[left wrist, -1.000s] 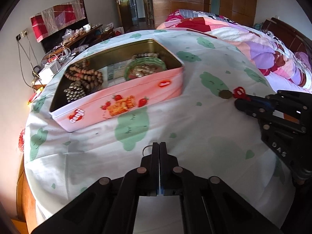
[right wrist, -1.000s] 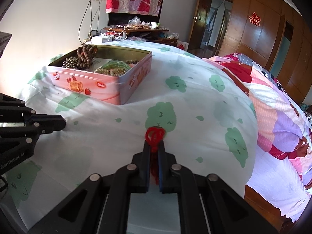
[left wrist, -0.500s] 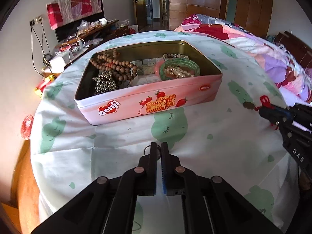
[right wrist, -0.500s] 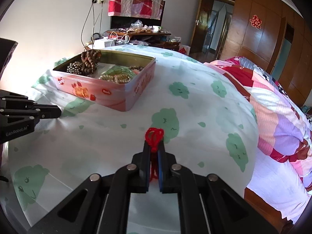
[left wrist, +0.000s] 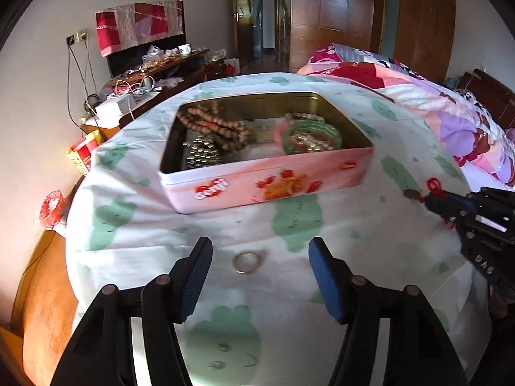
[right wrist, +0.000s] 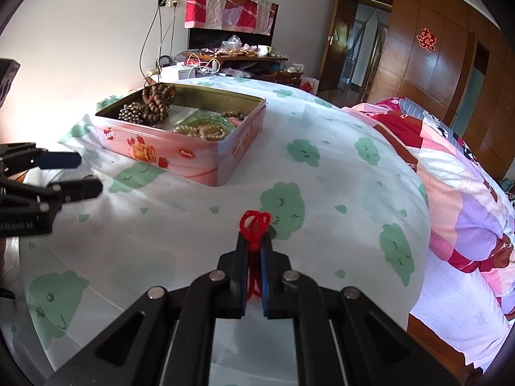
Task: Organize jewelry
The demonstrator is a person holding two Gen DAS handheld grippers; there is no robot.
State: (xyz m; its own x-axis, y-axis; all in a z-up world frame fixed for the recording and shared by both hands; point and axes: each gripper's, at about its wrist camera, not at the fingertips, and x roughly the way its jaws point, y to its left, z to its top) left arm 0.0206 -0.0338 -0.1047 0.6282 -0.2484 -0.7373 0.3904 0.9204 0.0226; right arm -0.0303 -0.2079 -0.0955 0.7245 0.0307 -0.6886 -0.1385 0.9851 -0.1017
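Note:
A pink tin box (left wrist: 267,180) (right wrist: 193,160) sits open on the table, holding brown bead strings (left wrist: 212,125), silver beads and a green bangle (left wrist: 313,135). My left gripper (left wrist: 257,251) is open, with a small metal ring (left wrist: 246,262) lying on the cloth between its fingers. My right gripper (right wrist: 254,241) is shut on a red knotted cord (right wrist: 255,225) with a round brown pendant (left wrist: 411,194), held to the right of the box. It also shows in the left wrist view (left wrist: 450,206).
The table wears a white cloth with green tree prints (right wrist: 322,173). A bed with a patchwork quilt (right wrist: 457,193) lies to the right. A cluttered desk (right wrist: 231,61) stands behind the table by the wall.
My left gripper has opened and let go of the metal ring, which now lies on the cloth. The right gripper still holds the red cord.

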